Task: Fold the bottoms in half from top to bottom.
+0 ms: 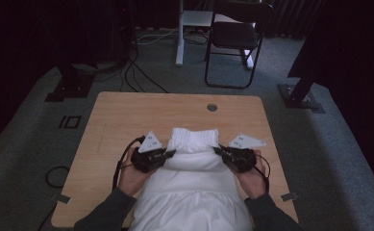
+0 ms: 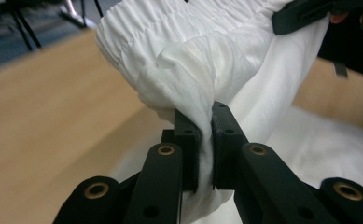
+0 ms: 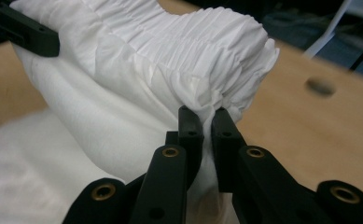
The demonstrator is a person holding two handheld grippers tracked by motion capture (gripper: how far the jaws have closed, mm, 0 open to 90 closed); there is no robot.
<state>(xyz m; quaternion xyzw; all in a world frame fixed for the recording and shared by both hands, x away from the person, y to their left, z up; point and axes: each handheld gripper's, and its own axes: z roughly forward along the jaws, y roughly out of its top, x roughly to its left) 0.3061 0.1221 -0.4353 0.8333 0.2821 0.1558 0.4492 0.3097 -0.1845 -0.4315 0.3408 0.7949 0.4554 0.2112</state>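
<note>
A white garment [image 1: 194,163] with a gathered elastic waistband [image 1: 194,136] lies on the wooden table [image 1: 122,120], its far part folded over and lifted. My left gripper [image 1: 169,155] pinches the fold's left side, its jaws shut on the cloth [image 2: 206,116]. On the right side my right gripper [image 1: 218,151] is shut on the cloth just below the waistband [image 3: 206,114]. The garment's near part [image 1: 189,211] spreads flat toward the person and runs off the table's front edge.
A round cable hole [image 1: 212,107] sits near the table's far edge. Beyond the table stand a black chair [image 1: 235,38] and a white desk leg [image 1: 179,33] on grey carpet, with cables [image 1: 136,72] and dark stand bases [image 1: 69,86] at each side.
</note>
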